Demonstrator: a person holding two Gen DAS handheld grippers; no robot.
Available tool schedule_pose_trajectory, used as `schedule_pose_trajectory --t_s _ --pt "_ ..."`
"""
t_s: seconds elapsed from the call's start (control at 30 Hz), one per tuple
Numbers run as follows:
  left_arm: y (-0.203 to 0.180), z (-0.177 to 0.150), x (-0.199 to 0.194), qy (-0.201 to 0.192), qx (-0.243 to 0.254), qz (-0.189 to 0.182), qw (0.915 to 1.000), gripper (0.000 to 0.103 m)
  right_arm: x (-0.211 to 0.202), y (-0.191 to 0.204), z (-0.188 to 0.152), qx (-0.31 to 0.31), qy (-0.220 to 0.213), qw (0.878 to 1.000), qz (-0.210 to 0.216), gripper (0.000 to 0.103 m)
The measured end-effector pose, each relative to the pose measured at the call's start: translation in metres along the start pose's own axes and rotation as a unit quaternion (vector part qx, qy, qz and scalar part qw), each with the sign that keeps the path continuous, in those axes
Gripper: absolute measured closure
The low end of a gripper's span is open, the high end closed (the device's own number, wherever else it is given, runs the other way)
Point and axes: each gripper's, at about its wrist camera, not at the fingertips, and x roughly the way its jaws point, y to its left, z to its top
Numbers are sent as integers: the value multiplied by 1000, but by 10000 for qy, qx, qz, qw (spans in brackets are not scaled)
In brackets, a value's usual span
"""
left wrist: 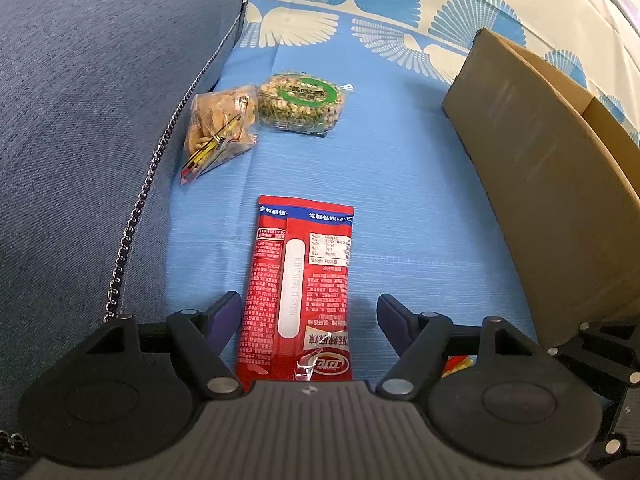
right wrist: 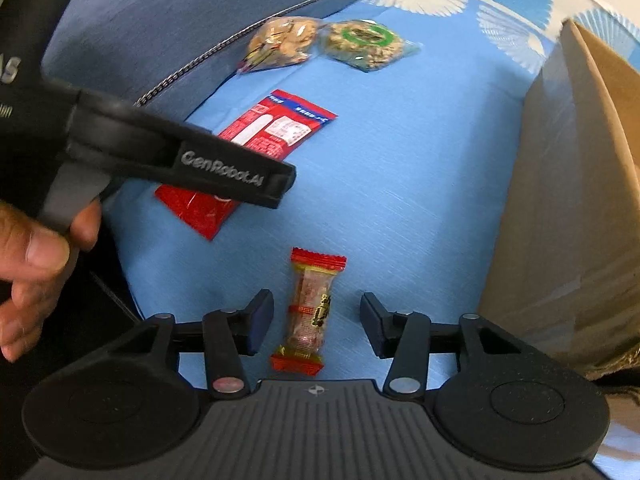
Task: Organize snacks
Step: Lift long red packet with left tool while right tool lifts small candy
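Setting: four snacks lay on a blue cloth [left wrist: 420,184], with a cardboard box [left wrist: 532,168] along its right side and a dark blue cushion [left wrist: 92,120] along its left.
Left gripper [left wrist: 306,312]: jaws stood wide, straddling the near end of a red packet [left wrist: 298,284]; the pads were clear of its edges — nothing gripped.
Red packet, axis: its long side ran straight away from the left gripper, in line with the fingers, so a squeeze would meet its narrow width.
Right gripper [right wrist: 317,318]: jaws partly apart, either side of a small wrapped candy [right wrist: 310,312]; pads not touching the wrapper.
Candy, axis: lengthwise between the fingers, twisted ends pointing near and far.
Nearer hand: each snack lay directly under its own gripper — the candy just beside the box wall, on the right.
Farther snacks: a clear bag of pale nuts [left wrist: 222,128] and a green-labelled pack [left wrist: 304,102] touched each other by the cushion, well beyond both grippers.
Likely next step: closing on either snack, judged from the alignment.
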Motion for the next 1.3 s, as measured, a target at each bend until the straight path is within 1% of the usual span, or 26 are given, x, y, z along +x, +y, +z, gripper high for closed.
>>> schedule_pose_trajectory --t_s 0.07,0.13,0.17,0.2,0.27,0.4,0.6,0.7,0.93,1.3 --pt "-1 0 0 -9 26 19 10000 26 0 -1 0 3 -3 10000 16 52" --pt "-1 0 0 -33 40 47 10000 28 1 -3 1 48 -17 10000 44 55" --pt "-2 0 -1 -47 53 73 9999 33 0 -4 1 58 -29 9999 79 63" --pt "-2 0 -1 -61 65 95 9999 39 -1 -4 1 57 -55 9999 91 74" --pt "-3 -1 -1 -83 100 110 9999 44 -2 -6 2 88 -94 9998 130 84" --pt "-3 -1 -3 -125 121 86 9998 51 -6 -15 4 328 -283 9989 179 85" --pt "-1 -1 -9 -263 -2 36 9996 53 -23 -35 10 878 -869 9922 182 85" --pt "0 -1 -13 -379 -38 5 9993 54 -28 -36 9 958 -1069 9894 198 85" --pt "2 -1 -21 -581 -109 -73 9982 54 -33 -39 7 1058 -1236 9865 194 85" --pt "0 -2 -22 -626 -42 -18 9980 54 -39 -41 6 1101 -1374 9841 226 85"
